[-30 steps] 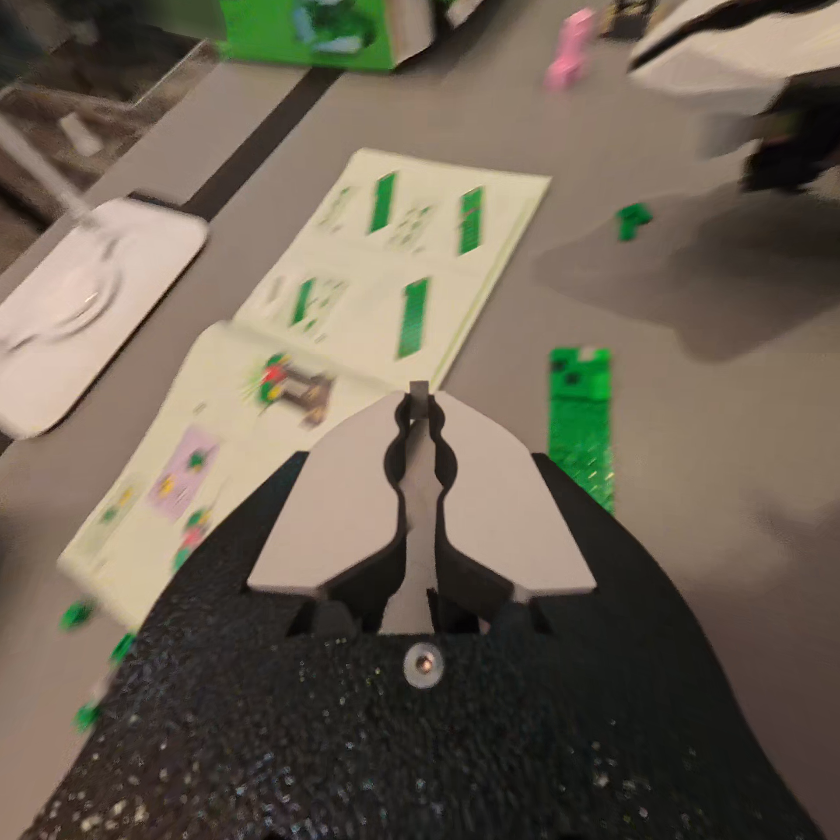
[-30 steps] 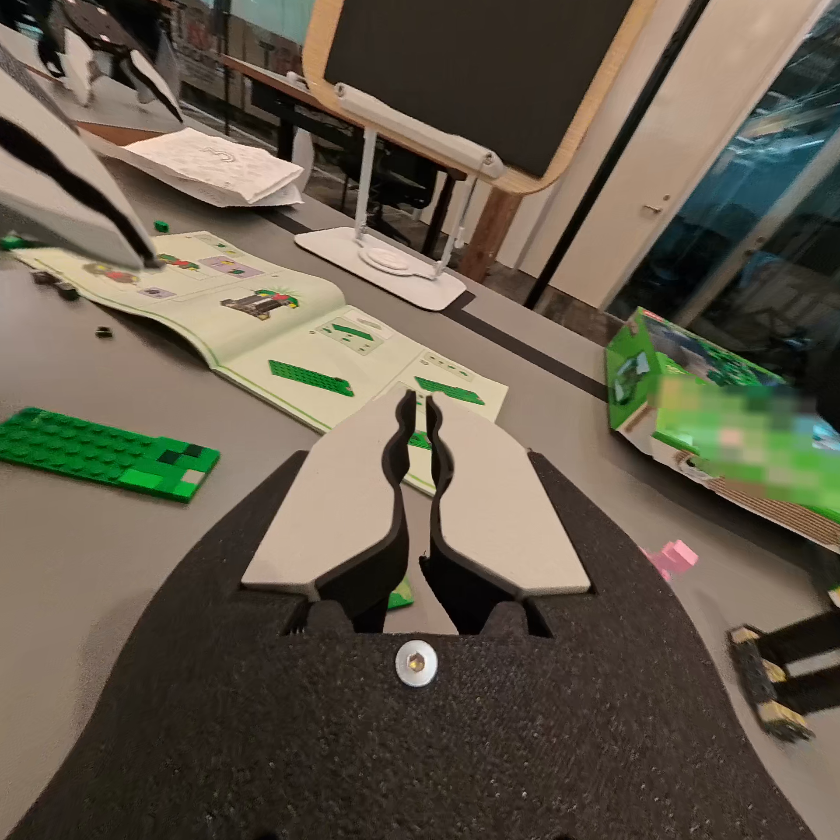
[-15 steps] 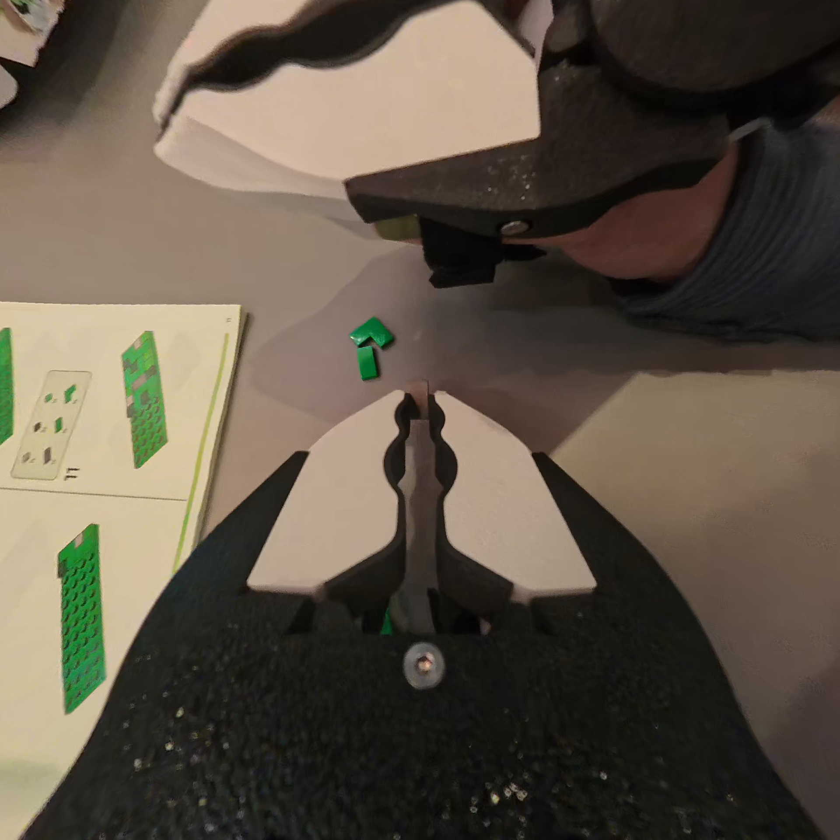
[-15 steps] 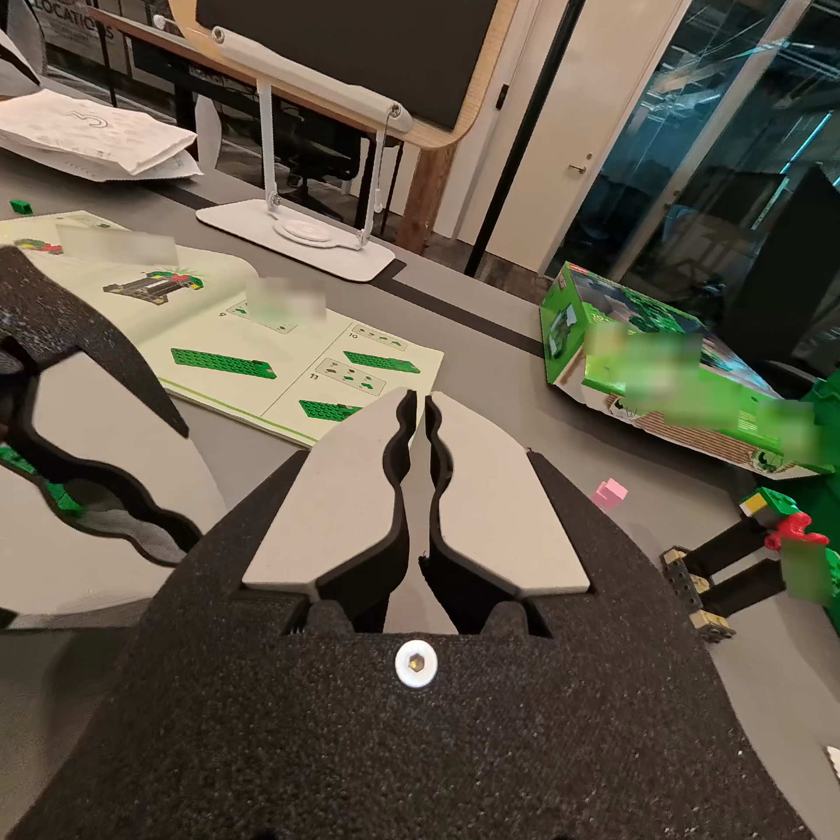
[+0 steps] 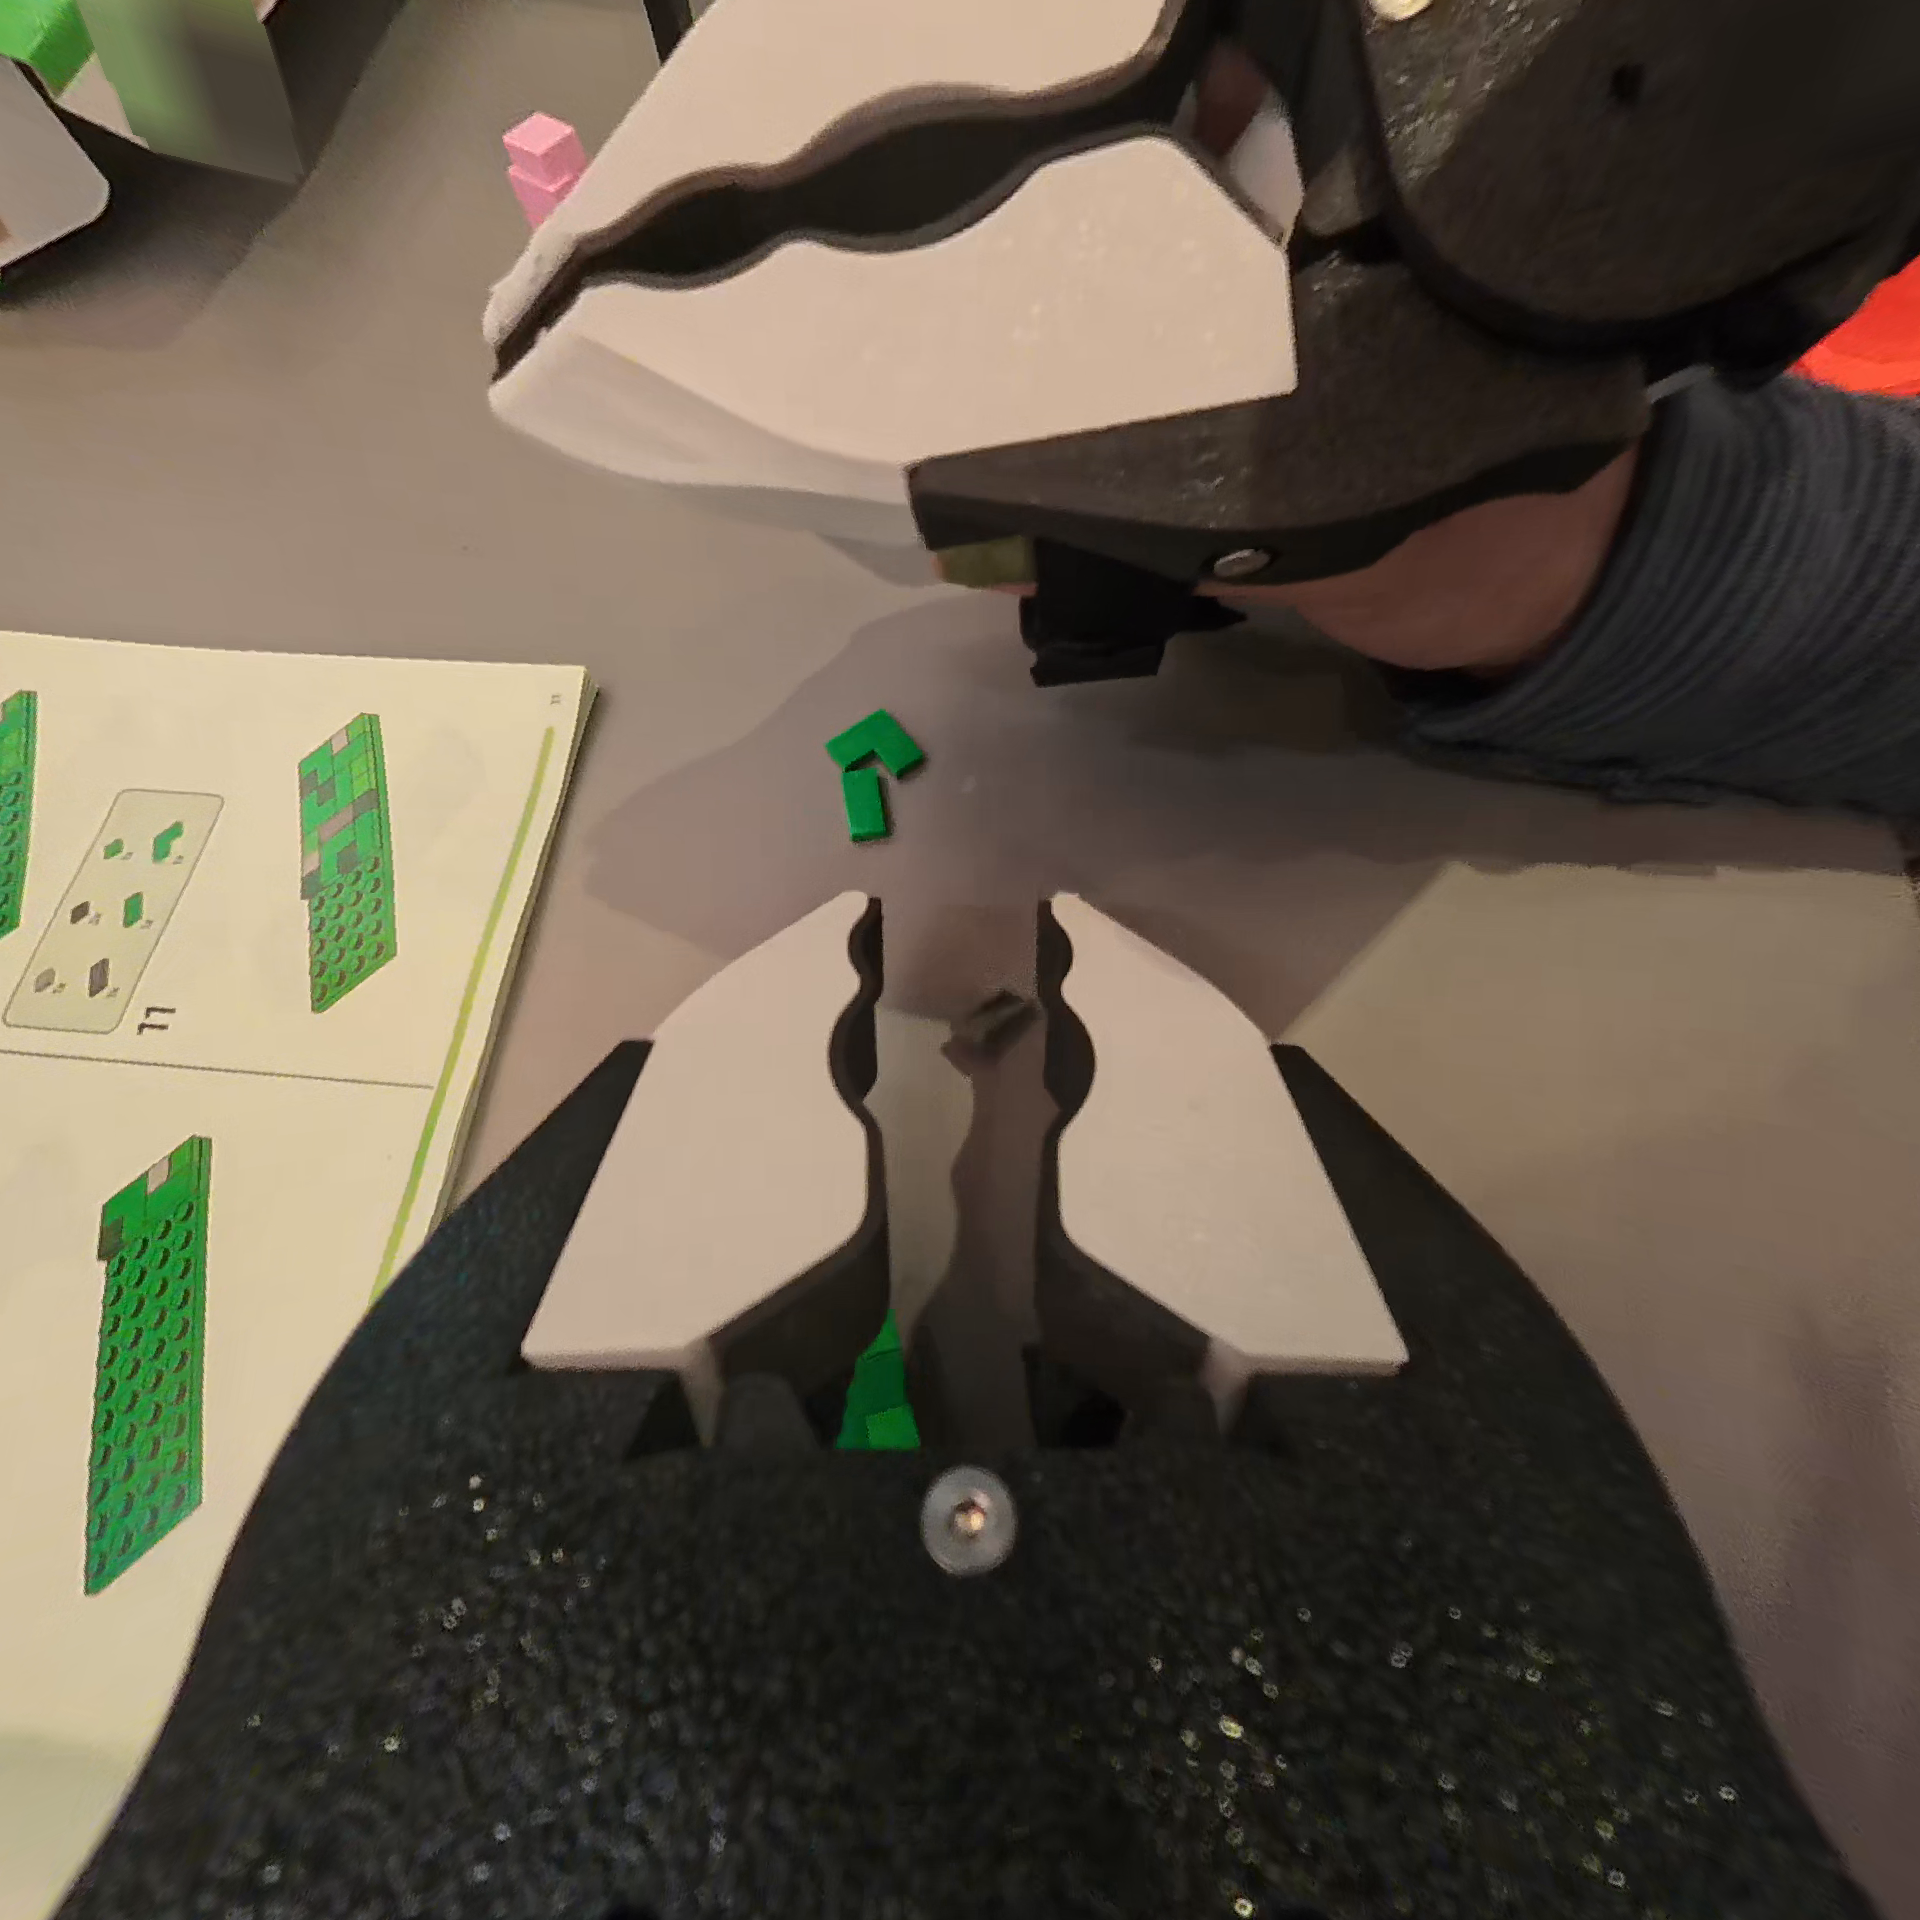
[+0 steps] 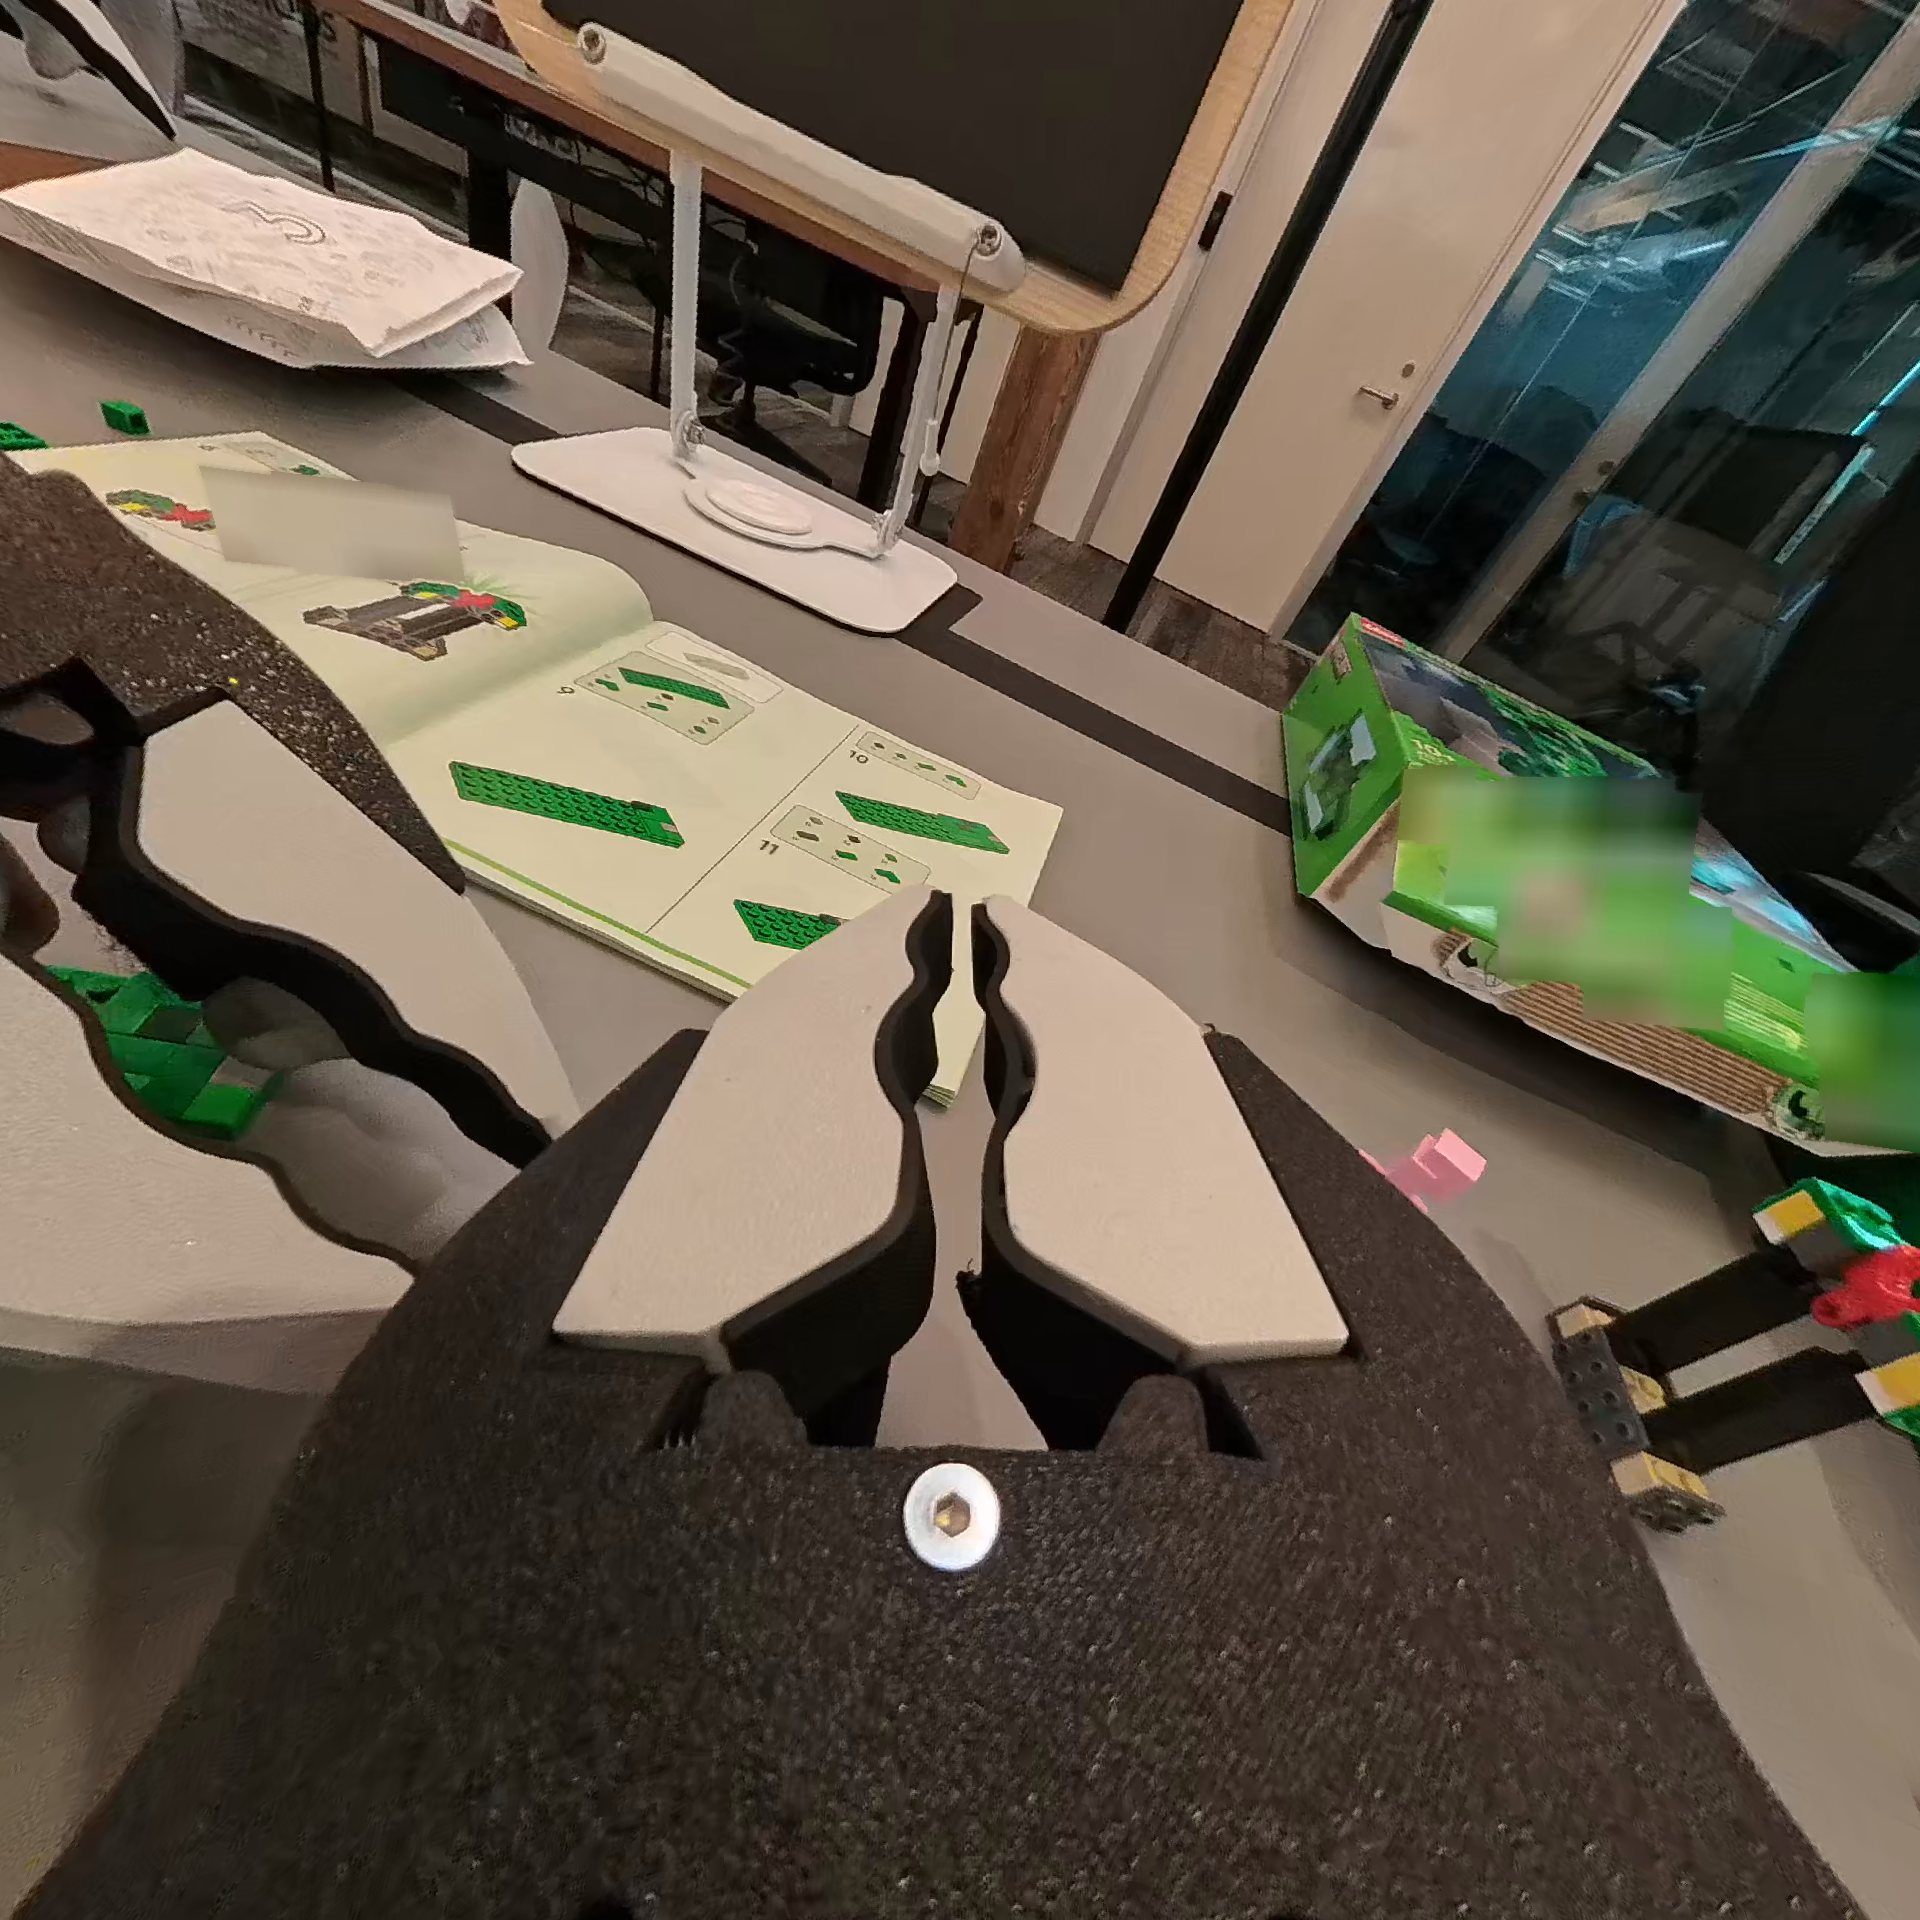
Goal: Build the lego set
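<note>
My left gripper point(image 5: 961, 914) is open over the grey table. A small grey piece point(image 5: 987, 1023), blurred, sits loose between its fingers, and neither finger grips it. A green plate point(image 5: 878, 1392) shows under the gripper's base and also between the left gripper's fingers in the right wrist view point(image 6: 156, 1049). Two small green tiles point(image 5: 873, 774) lie just ahead of the fingertips. My right gripper point(image 6: 961, 909) is shut and empty. In the left wrist view it point(image 5: 883, 260) hovers just beyond the tiles.
The open instruction booklet point(image 5: 260, 935) lies to the left point(image 6: 675, 748). A pink piece point(image 6: 1434, 1164), a black-and-yellow build point(image 6: 1714, 1371) and the green box point(image 6: 1507, 831) are at the right. A white stand point(image 6: 727, 520) and a paper bag point(image 6: 260, 260) lie beyond. Across from one pair of fingers to the other is roughly 10 centimeters. Between my left fingertips and the green plate point(image 5: 878, 1392) there is roughly 8 centimeters. The right camera catches it too, in the right wrist view point(image 6: 164, 1088).
My left gripper swung right from the booklet to the green tiles, then opened and let go of the small grey piece. The right gripper stayed shut and came close to the left one.
</note>
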The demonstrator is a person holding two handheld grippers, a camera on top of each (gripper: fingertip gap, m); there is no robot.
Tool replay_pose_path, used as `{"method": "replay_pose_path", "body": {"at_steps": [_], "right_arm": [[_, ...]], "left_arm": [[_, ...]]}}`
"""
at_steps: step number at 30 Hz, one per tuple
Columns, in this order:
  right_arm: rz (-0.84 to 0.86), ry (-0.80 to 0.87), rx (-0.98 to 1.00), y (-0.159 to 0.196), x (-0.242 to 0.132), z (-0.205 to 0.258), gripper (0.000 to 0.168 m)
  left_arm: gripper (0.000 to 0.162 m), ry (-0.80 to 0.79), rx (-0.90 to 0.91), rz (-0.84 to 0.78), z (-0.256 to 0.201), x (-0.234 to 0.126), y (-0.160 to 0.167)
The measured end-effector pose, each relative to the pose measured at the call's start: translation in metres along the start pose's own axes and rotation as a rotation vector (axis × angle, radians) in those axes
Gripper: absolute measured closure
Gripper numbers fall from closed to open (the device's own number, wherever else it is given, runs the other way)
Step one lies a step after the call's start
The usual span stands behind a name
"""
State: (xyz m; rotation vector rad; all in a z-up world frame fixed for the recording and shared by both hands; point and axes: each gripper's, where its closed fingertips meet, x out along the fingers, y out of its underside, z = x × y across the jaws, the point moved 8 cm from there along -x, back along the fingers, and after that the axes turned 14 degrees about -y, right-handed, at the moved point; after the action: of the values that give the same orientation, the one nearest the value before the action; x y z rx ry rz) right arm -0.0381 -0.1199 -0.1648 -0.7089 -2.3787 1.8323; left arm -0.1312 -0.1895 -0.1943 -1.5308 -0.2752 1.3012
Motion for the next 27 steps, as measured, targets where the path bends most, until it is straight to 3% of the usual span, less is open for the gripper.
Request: {"method": "replay_pose_path", "body": {"at_steps": [5,11,19,27], "right_arm": [[0.002,-0.01,-0.002,0.001,0.001,0.001,0.165],[-0.003,-0.049,-0.023,-0.002,0.003,0.008,0.165],[0.002,-0.117,-0.063,-0.006,0.009,0.021,0.165],[0.009,-0.148,-0.056,-0.004,0.013,0.024,0.165]], "left_arm": [[0.134,-0.049,-0.006,-0.043,0.006,-0.022,0.004],[0.137,-0.302,-0.104,-0.061,0.038,-0.106,0.042],[0.147,-0.774,-0.321,0.174,0.074,-0.237,0.15],[0.149,-0.852,-0.312,0.41,0.094,-0.288,0.197]]}}
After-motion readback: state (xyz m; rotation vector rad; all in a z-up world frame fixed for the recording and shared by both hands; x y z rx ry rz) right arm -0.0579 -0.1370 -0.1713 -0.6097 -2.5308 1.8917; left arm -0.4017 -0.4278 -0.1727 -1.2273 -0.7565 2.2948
